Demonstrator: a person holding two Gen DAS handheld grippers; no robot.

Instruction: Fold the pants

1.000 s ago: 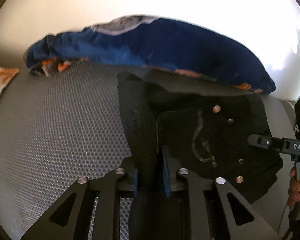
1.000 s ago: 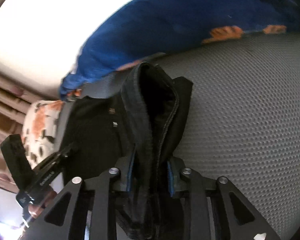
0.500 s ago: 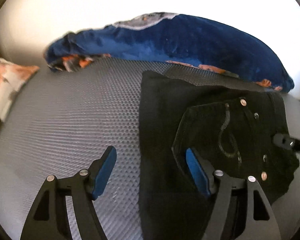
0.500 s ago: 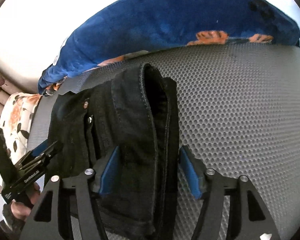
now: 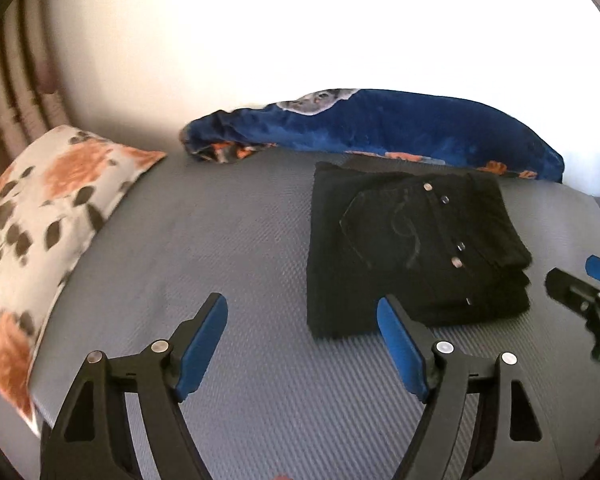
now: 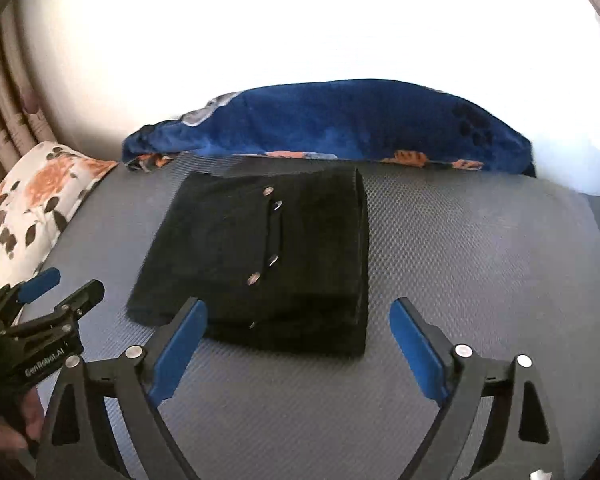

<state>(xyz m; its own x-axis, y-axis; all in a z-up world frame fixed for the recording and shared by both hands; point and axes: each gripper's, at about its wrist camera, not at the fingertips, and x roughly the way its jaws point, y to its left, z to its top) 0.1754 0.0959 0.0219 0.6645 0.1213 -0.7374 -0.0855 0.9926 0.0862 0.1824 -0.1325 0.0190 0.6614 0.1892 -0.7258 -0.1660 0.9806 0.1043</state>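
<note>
The black pants (image 5: 412, 240) lie folded in a compact rectangular stack on the grey textured mattress (image 5: 228, 240), back pocket and metal rivets facing up. They also show in the right wrist view (image 6: 268, 256). My left gripper (image 5: 302, 326) is open and empty, hovering near the front left corner of the stack. My right gripper (image 6: 298, 328) is open and empty, raised in front of the stack's near edge. Each gripper shows at the edge of the other's view: the right one (image 5: 588, 284) and the left one (image 6: 56, 292).
A rumpled blue blanket (image 5: 380, 128) with orange patches lies along the back of the mattress by the white wall. A floral white and orange pillow (image 5: 40, 208) lies at the left. The mattress surface (image 6: 480, 260) stretches to the right of the pants.
Both grippers were shut on pants fabric a second ago. They opened, let go, and pulled back and up. The pants now rest flat and folded.
</note>
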